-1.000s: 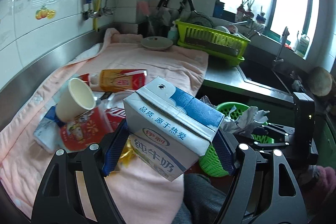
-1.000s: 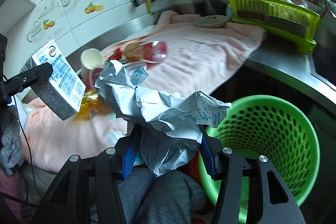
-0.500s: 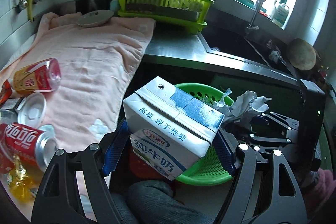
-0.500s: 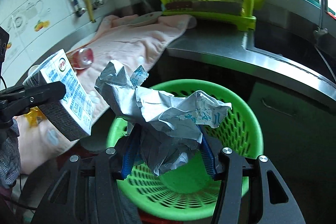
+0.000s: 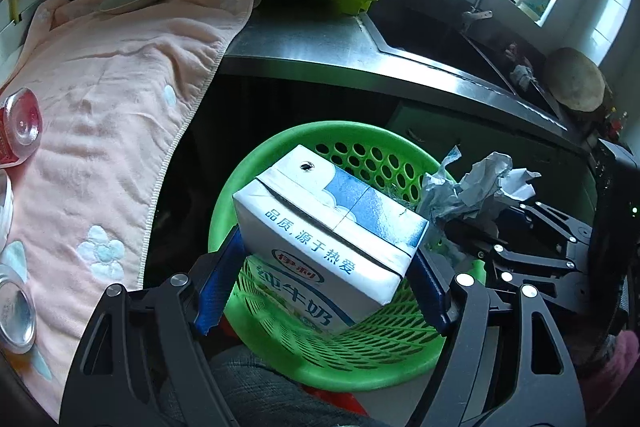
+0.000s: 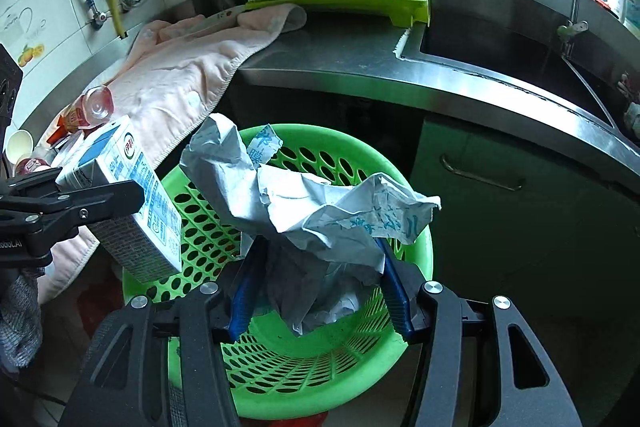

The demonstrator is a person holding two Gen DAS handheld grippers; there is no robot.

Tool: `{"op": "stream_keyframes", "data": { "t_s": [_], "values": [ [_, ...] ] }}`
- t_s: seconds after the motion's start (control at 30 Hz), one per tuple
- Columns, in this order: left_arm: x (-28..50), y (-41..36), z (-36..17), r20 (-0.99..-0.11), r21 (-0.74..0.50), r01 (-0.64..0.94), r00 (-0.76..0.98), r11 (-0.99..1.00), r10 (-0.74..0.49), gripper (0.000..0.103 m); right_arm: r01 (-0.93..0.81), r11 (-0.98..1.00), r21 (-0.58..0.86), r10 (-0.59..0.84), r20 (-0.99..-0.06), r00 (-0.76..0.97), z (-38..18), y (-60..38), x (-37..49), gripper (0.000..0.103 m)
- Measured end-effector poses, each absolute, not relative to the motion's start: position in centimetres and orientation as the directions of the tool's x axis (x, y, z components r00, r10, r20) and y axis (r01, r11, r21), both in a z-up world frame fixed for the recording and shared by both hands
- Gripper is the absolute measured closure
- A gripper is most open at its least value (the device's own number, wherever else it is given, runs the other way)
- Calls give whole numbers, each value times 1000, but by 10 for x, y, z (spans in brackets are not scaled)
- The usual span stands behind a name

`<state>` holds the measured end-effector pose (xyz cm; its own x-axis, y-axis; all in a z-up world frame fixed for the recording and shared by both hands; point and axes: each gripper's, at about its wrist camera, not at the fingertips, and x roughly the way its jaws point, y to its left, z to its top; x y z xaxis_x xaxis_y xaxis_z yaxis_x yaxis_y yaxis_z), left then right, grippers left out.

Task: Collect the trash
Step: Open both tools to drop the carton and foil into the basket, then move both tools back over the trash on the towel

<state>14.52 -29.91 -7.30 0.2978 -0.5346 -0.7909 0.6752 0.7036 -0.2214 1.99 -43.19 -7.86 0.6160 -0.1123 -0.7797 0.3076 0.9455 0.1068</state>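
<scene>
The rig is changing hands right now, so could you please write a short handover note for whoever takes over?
Left hand-held gripper: shut on the milk carton, held over the green basket.
Right hand-held gripper: shut on the crumpled paper wrapper, also over the basket.
Done: both pieces carried from the counter to above the basket, which looks empty.
Left: release both, then fetch the cans, paper cup and other litter from the pink towel.

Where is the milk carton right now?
The milk carton is clamped in the left gripper, held above the green basket, with the crumpled paper to its right.
</scene>
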Motion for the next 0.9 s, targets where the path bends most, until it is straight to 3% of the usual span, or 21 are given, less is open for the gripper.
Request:
{"op": "stream_keyframes", "data": {
  "t_s": [0.27, 0.6, 0.9],
  "values": [
    [150, -299, -82, -800, -244, 669, 270, 702, -536, 21, 327, 938, 115, -117, -784, 610, -81, -435, 25, 38],
    [146, -282, -66, -783, -238, 659, 305, 714, -542, 20, 324, 939, 114, -121, -774, 622, -74, -430, 25, 35],
    [138, -232, -26, -739, -178, 603, 440, 777, -511, 18, 260, 958, 121, -85, -746, 661, -55, -402, 38, 31]
  ]
}}
